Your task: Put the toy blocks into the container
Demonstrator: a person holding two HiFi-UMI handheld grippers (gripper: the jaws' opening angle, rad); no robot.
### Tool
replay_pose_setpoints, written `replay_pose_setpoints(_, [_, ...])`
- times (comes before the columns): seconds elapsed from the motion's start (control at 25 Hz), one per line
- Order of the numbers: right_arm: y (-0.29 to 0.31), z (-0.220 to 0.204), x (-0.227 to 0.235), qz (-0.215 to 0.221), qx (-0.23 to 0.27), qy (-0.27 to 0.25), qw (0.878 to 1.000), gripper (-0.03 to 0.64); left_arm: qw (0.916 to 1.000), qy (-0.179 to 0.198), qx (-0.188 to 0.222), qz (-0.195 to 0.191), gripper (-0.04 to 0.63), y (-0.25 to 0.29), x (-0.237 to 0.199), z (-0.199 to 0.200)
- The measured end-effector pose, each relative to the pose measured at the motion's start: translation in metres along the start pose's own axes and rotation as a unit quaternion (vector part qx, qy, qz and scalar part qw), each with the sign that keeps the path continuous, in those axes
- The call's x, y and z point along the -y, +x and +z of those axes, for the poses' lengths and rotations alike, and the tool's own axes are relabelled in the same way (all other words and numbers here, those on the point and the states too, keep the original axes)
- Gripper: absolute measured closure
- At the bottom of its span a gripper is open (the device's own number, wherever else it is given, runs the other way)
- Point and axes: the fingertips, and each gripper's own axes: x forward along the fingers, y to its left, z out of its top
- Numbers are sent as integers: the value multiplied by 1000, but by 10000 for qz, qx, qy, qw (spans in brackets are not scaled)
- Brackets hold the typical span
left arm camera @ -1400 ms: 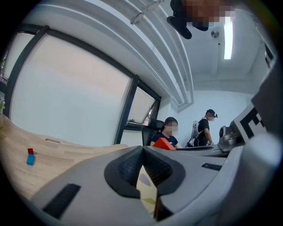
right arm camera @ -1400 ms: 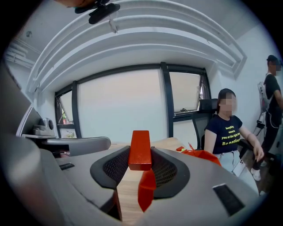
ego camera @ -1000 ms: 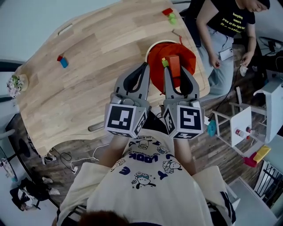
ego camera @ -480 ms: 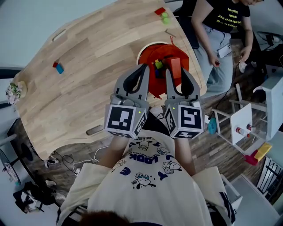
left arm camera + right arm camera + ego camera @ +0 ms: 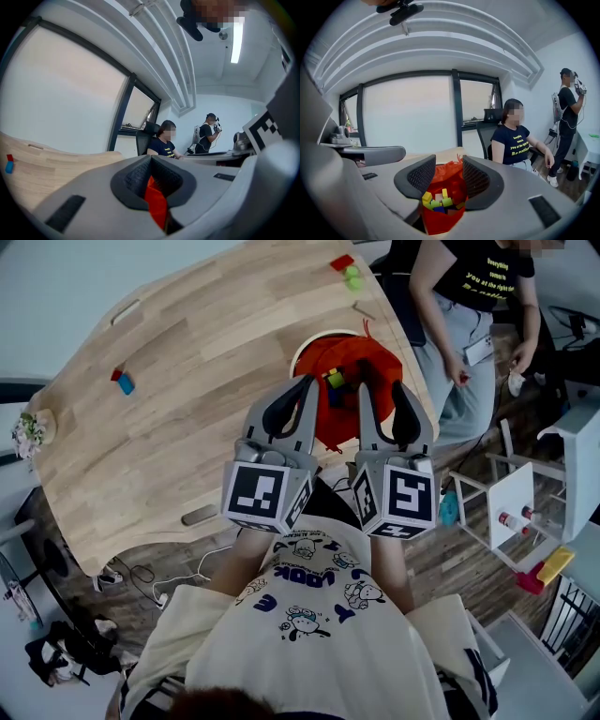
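Left gripper (image 5: 151, 163) fingers clamp the rim of the orange fabric container (image 5: 319, 357); right gripper (image 5: 384, 392) fingers, just opened apart, empty above it, should lift clear.

The container (image 5: 319, 348) stands on the desk (image 5: 197, 362), near its right edge, directly ahead of both claws. Loose blocks (image 5: 335, 381) lie inside it. The left claw (image 5: 305, 381) sits at the container's near-left rim. The right claw (image 5: 384, 390) sits beside it, over the near rim. Its jaws have just been opening and nothing is between the pads. A block pair (image 5: 122, 382) lies on the desk, well apart to the left. A block group (image 5: 348, 272) lies at the desk's far edge, behind the container. A seated person (image 5: 473, 296) is beyond the desk's right edge. A rack (image 5: 511, 507) stands on the floor to the right of the claws.
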Motion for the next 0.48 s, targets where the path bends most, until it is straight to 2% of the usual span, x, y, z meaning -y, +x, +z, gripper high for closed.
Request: replay_pose_setpoints(0.48, [-4,10,-28,249,148,-12,9996,419,10000,31,48,-8,565,-14,-4,5])
